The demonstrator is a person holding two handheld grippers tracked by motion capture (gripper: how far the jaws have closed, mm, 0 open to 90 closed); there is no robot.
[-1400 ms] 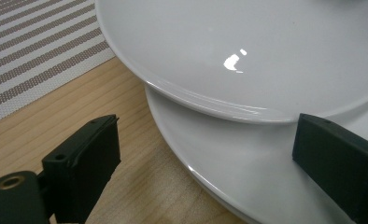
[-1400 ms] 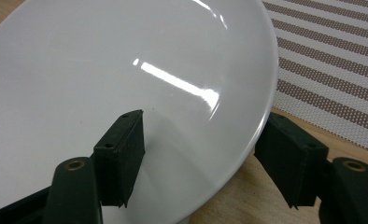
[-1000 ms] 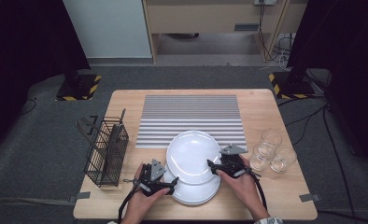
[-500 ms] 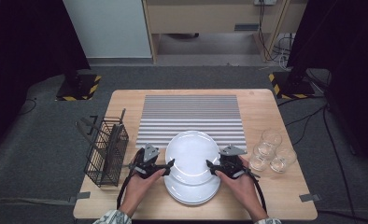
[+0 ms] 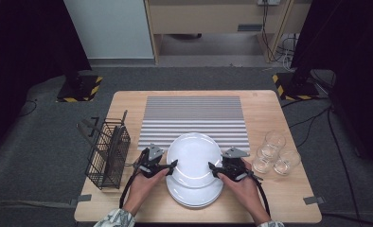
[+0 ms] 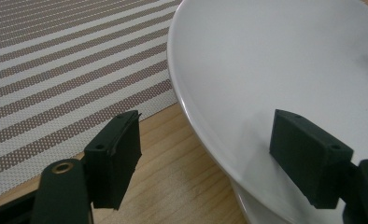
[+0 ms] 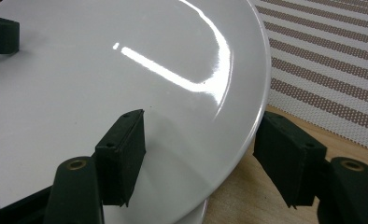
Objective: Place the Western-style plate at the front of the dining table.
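Two grippers flank the top plate (image 5: 192, 158), which sits lifted over the stack of plates (image 5: 194, 191) at the table's (image 5: 288, 198) near edge. Since a second ago the left gripper (image 5: 173, 164) has slid in from the stack's side to the top plate's left rim, its jaws just closing around that rim, though a gap remains. The right gripper (image 5: 212, 166) straddles the right rim as before; I cannot tell whether it pinches. Three glasses (image 5: 274, 156) cluster right; one wire basket (image 5: 106, 153) stands left; one striped mat (image 5: 194, 116) lies behind.
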